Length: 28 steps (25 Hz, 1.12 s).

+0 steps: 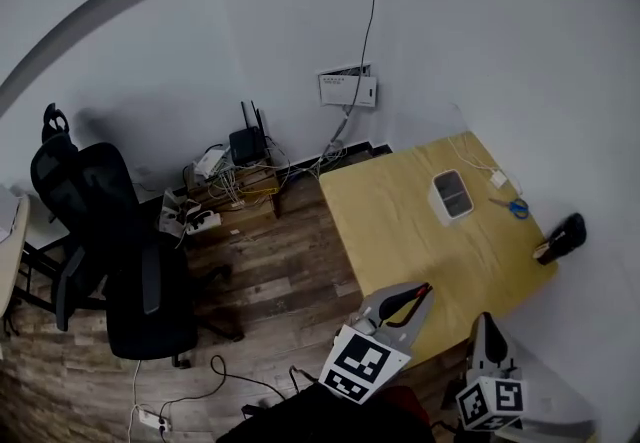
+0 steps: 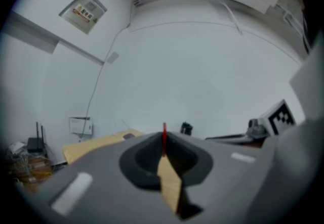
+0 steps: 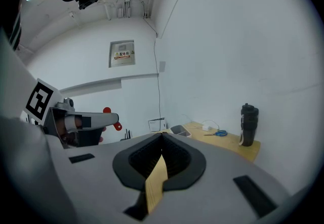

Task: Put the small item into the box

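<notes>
A small open grey box [image 1: 451, 195] stands on the wooden table [image 1: 400, 221], toward its far side. Blue-handled scissors [image 1: 515, 207] and a white charger [image 1: 497, 178] lie just right of it. My left gripper [image 1: 425, 288] hangs over the table's near edge, jaws shut on nothing. My right gripper [image 1: 485, 319] is beside it, lower right, also shut and empty. The left gripper [image 2: 163, 134] points over the table [image 2: 96, 143] at the wall. Along the right gripper [image 3: 162, 136] I see the box [image 3: 178, 129], scissors [image 3: 218, 133] and charger [image 3: 207, 127].
A black bottle [image 1: 563, 237] stands at the table's right edge, also visible as the bottle [image 3: 248, 125]. A black office chair [image 1: 110, 261] is on the wooden floor at left. Power strips, a router [image 1: 247, 143] and cables clutter the floor by the wall.
</notes>
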Available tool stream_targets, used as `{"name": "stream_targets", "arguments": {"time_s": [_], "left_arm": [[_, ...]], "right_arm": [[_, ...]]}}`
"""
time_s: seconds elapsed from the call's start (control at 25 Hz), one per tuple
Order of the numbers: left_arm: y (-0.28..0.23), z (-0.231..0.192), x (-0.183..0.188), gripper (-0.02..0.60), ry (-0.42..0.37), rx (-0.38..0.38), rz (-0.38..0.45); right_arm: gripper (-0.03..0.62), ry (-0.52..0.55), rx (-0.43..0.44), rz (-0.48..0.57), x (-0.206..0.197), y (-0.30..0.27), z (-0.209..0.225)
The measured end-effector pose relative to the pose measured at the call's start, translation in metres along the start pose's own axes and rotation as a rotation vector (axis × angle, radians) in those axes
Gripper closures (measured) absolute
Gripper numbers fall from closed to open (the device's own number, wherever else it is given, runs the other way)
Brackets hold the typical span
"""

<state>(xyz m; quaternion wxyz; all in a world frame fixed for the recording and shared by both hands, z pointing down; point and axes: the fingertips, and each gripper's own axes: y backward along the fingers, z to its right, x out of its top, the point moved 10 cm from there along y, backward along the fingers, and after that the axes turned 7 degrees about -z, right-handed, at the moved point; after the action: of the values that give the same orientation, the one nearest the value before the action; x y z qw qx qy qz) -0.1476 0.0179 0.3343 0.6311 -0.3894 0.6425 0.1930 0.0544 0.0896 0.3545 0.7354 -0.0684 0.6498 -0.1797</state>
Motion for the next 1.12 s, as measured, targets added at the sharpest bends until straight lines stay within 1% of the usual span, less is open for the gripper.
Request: {"name": "stream_targets", "arguments": {"time_s": [0.16,0.28,0.44,0.64,1.12], "left_arm": [[0.002,-0.008,-0.002,0.569,0.012,0.023,-0.011],[-0.01,-0.008,-0.002,0.569,0.013,0.028,-0.023],[-0.034,-0.006,0.0,0.569,0.013,0.046,-0.034],[-0.068,-0.002,0.004,0.569,0.03,0.087,-0.048],[-0.153,0.003,0.01,0.569,0.067,0.194,-0.083]], "right_arm": [[0.586,0.003,0.021,-0.012,0.004,-0.009,-0.005],[0.586,0.006,0.015,-0.015,0.007,-0.012,0.006],[0.586,0.003,0.011,-0.019,0.01,-0.018,0.031],[0.586,0.005,0.026,-0.032,0.017,-0.03,0.068],[0.586,0.037,0.124,-0.083,0.037,-0.083,0.147]]}}
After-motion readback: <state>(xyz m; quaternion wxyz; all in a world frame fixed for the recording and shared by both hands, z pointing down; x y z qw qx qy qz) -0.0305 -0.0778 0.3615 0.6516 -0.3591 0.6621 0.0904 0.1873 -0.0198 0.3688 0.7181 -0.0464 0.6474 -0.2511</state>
